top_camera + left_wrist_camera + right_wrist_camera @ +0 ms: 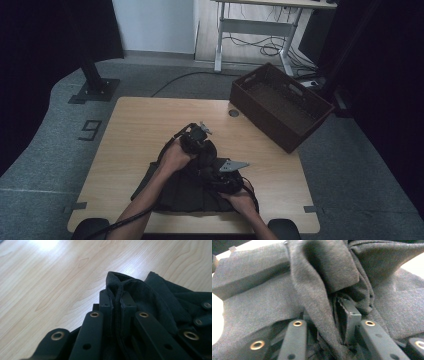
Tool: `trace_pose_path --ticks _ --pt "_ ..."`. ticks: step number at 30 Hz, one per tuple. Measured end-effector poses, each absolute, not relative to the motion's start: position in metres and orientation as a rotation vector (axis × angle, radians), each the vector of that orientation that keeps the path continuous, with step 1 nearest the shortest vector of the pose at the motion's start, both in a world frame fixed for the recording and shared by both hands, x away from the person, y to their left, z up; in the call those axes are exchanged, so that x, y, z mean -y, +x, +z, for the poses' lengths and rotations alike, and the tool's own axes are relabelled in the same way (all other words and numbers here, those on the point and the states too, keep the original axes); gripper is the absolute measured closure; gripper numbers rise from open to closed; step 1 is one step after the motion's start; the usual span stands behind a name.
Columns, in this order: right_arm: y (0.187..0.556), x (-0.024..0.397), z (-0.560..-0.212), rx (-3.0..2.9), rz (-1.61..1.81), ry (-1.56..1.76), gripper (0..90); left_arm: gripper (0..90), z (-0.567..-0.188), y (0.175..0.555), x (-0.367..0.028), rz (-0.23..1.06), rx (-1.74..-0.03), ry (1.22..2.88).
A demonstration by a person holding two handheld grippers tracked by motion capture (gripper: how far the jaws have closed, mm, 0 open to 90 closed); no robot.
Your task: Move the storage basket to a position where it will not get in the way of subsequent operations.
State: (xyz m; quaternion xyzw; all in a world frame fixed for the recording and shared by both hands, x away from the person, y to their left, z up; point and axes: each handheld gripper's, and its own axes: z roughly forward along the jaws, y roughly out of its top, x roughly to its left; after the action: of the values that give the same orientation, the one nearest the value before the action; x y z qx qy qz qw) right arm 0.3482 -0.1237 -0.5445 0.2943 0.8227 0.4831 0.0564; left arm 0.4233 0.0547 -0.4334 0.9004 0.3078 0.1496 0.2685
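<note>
Lying bunched on the near half of the wooden table [150, 120], toward six o'clock from its centre in the high view, a dark garment [187, 192] takes both grippers at once. The left gripper [197, 134] sits at roughly eleven o'clock of the cloth heap, gripped by the person's left hand [175, 156]; in the left gripper view its jaws are pressed together on a folded, seamed edge of the garment [140, 293], the fabric standing up between the pads and spilling off toward three o'clock, with bare wood grain stretching away from nine to twelve o'clock. The right gripper [225, 175] lies at about four o'clock of the left one, close beside it, held by the right hand [242, 200]; in the right gripper view a thick fold of the grey-black cloth [322, 277] runs down between its jaws, which pinch it, the pad on the three o'clock side showing against the fabric. A brown open crate [280, 105] stands at the table's two o'clock corner, well apart from the hands.
</note>
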Motion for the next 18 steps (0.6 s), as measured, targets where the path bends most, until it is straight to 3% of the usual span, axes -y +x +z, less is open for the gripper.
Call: trace_pose_path --ticks 10,18 --pt "0.339 0.125 -0.530 -2.466 1.455 0.822 34.7 83.0 -0.413 0.386 -0.105 0.459 -0.817 2.309" --pt "0.323 0.151 -0.523 -2.460 1.370 0.775 31.3 83.0 -0.422 0.355 -0.127 0.456 -0.827 2.280"
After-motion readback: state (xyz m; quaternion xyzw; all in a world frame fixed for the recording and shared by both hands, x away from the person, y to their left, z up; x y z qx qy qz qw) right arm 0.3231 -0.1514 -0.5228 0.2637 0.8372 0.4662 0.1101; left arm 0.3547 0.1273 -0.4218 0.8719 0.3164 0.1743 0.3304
